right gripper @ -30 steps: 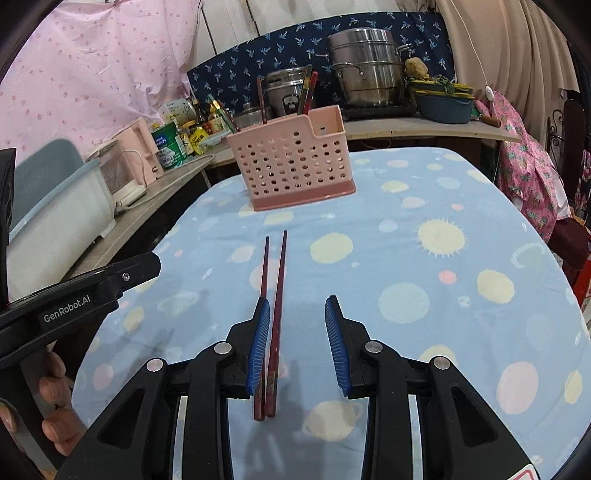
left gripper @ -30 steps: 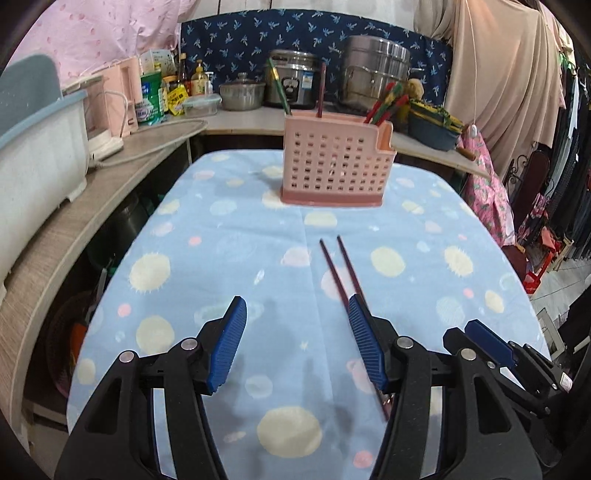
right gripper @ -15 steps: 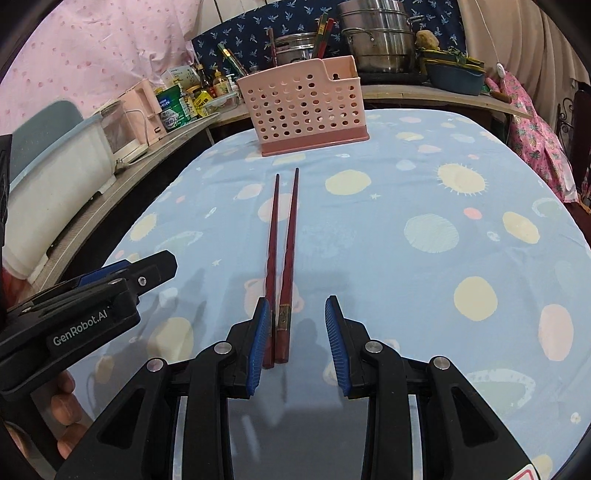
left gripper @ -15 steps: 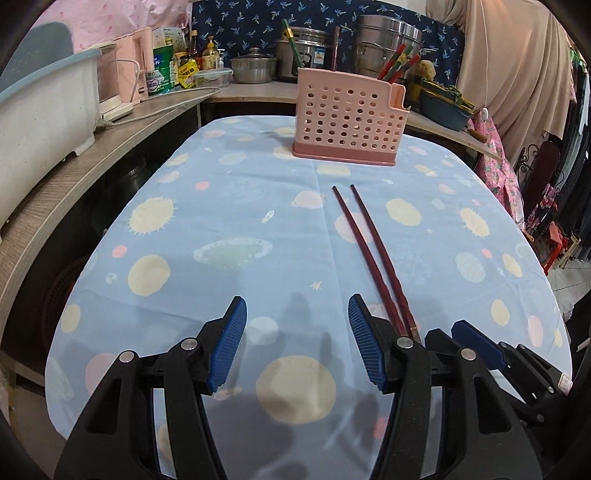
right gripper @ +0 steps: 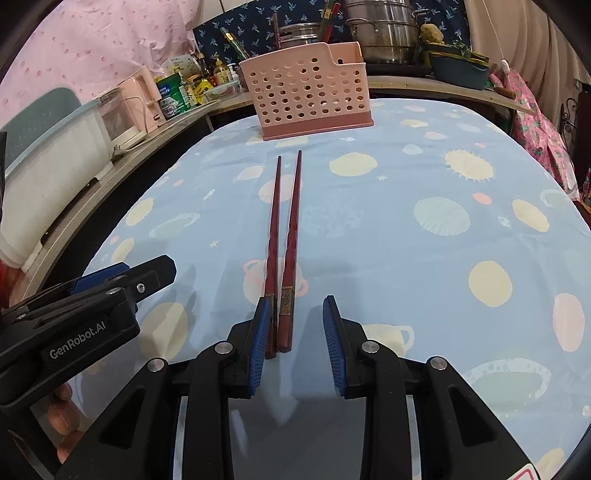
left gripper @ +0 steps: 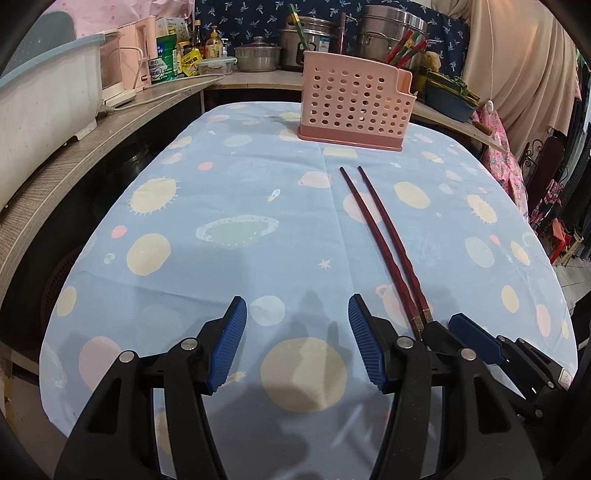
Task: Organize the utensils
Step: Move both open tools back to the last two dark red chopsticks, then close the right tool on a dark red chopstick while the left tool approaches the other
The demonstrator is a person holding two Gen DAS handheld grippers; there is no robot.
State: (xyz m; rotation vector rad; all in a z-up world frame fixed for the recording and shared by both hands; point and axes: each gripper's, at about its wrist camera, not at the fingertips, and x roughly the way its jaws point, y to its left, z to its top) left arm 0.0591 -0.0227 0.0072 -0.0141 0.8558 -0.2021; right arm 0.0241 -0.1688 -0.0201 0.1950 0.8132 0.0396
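Note:
Two dark red chopsticks lie side by side on the blue patterned tablecloth, tips pointing at a pink perforated utensil holder at the far end. My right gripper is open, its fingers around the chopsticks' near ends, the left finger close beside them. In the left wrist view the chopsticks lie right of my open, empty left gripper. The holder stands ahead with several chopsticks in it.
A wooden counter curves along the left with a white tub, a pink appliance and bottles. Steel pots stand behind the holder. Pink cloth hangs at the table's right edge.
Both grippers have pulled back toward the near table edge and dropped lower. The chopsticks' near ends now lie between the right gripper's fingers. The chopsticks have not moved.

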